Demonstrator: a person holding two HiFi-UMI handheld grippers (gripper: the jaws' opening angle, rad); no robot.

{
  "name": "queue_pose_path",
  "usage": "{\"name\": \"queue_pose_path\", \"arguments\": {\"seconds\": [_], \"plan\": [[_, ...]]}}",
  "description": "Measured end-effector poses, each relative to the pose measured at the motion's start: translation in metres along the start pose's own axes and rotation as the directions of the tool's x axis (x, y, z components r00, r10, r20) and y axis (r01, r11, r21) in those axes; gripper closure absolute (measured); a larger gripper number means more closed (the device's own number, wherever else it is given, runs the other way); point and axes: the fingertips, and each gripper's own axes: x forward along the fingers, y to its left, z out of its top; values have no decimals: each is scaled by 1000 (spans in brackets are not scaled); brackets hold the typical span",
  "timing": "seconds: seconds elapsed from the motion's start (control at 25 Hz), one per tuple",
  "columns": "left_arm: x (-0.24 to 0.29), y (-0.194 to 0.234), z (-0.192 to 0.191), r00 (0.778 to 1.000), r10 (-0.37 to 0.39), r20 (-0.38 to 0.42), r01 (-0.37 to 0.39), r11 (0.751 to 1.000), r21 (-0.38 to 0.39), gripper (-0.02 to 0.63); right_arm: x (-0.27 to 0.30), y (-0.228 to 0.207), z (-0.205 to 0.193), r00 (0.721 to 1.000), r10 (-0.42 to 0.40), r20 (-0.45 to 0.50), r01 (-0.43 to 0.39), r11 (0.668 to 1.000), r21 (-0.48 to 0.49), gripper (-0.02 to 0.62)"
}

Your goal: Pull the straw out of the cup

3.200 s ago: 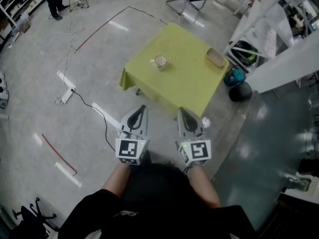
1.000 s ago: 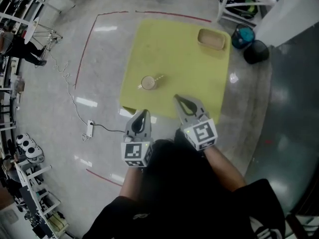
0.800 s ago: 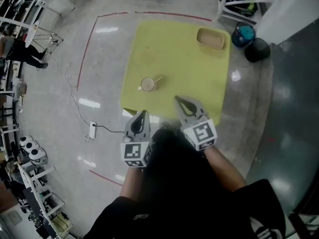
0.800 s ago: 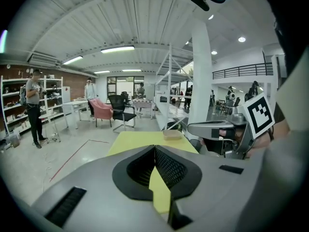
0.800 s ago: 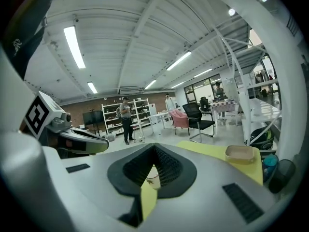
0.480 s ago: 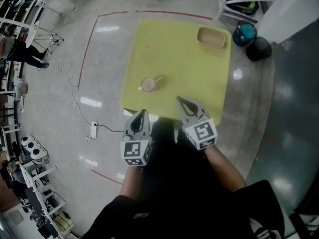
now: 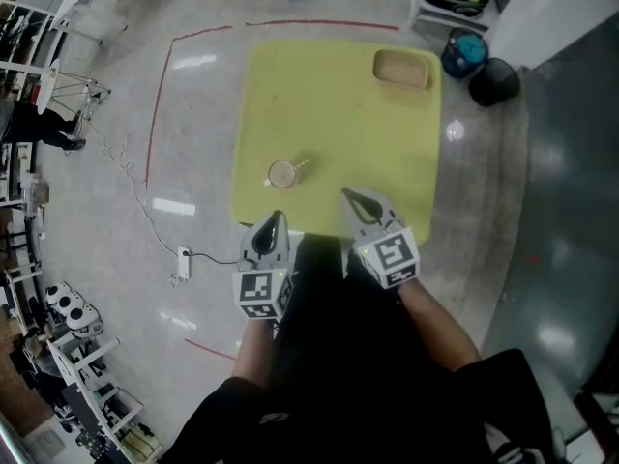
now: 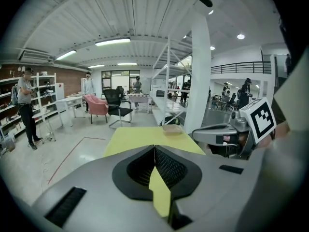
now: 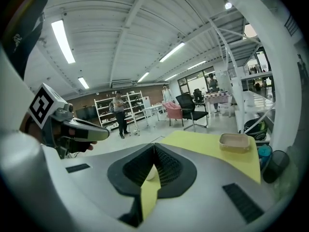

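1. Head view – one pale, round cup (image 7: pixel 281 173) stands on the near left part of the square yellow-green table (image 7: pixel 338 114). One thin straw (image 7: pixel 302 162) leans out over the cup's rim toward the right. The left gripper (image 7: pixel 276 217) hovers at the table's near edge, below the cup and apart from it. The right gripper (image 7: pixel 349 195) is over the near edge, to the cup's lower right, and also apart from it. There are two grippers, each grey and tapered and carrying a white cube with black square markers. One shallow tan tray (image 7: pixel 400 70), rectangular with rounded corners, sits at the far right corner of the table, well apart from the cup.

2. Left gripper view – the two smooth grey jaws meet tip to tip, with nothing clamped. Their ribbed black pads (image 8: pixel 166 166) frame a small gap, and the yellow cloth shows through it. Beyond the jaws lies the flat tabletop with the tray at its far end. The other gripper is at the right of the view.

3. Right gripper view – these jaws are also pressed together at the tips and hold nothing. Through the gap under the tips a pale rounded shape (image 9: pixel 149 174) shows against the yellow cloth. It is too small to tell whether it is the cup. The tray lies well to the right on the table.
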Motion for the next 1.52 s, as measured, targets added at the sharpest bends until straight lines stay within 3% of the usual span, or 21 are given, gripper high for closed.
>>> {"name": "queue_pose_path", "arguments": {"seconds": [0.4, 0.84, 1.24, 1.52], "plan": [[32, 20, -2, 997, -59, -47, 59, 998, -4, 563, 30, -1, -9, 998, -17, -63, 19, 999, 27, 578], [59, 34, -35, 985, -121, -121, 118, 993, -30, 563, 68, 13, -53, 979, 15, -203, -2, 998, 65, 578], [73, 61, -32, 978, -140, -153, 138, 990, -23, 563, 96, 22, -59, 970, 22, -240, 6, 993, 115, 578], [89, 78, -29, 967, -168, -191, 177, 984, 30, 563, 118, 23, -61, 971, -10, -240, 46, 988, 145, 578]]}}
